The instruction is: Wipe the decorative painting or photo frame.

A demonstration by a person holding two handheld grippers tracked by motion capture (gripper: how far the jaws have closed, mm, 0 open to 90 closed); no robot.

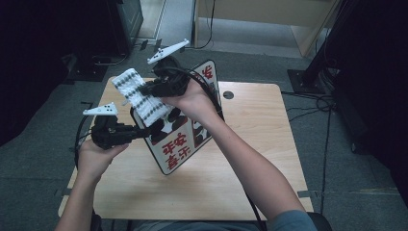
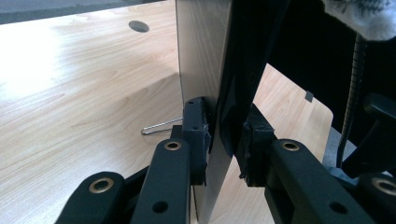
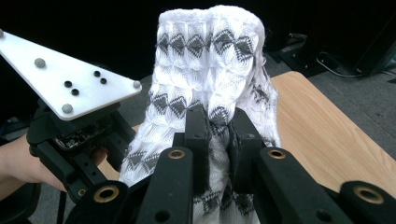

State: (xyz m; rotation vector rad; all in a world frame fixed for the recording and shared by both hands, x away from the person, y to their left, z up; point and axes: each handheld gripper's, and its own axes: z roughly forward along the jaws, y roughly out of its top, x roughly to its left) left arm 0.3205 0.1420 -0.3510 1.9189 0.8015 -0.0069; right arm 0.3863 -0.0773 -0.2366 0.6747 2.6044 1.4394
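From the high view, the left gripper (image 1: 153,129) holds a flat sign board (image 1: 179,144) tilted up off the wooden table (image 1: 260,144), while the right gripper (image 1: 146,90) presses a white cloth (image 1: 139,98) against the board's upper left part. The left gripper view shows what the high view cannot: the pads clamp the board's thin edge, one on its pale wood-grain back and one on its dark face, and a thin wire leg (image 2: 161,126) sticks out behind onto the table. The right gripper view shows its jaws pinched tight on the cloth (image 3: 210,70), which is knitted white with rows of grey diamond shapes and stands bunched upward. The board has a white face with a dark border, black patches and red Chinese characters; they appear upside down and I cannot read them with confidence.
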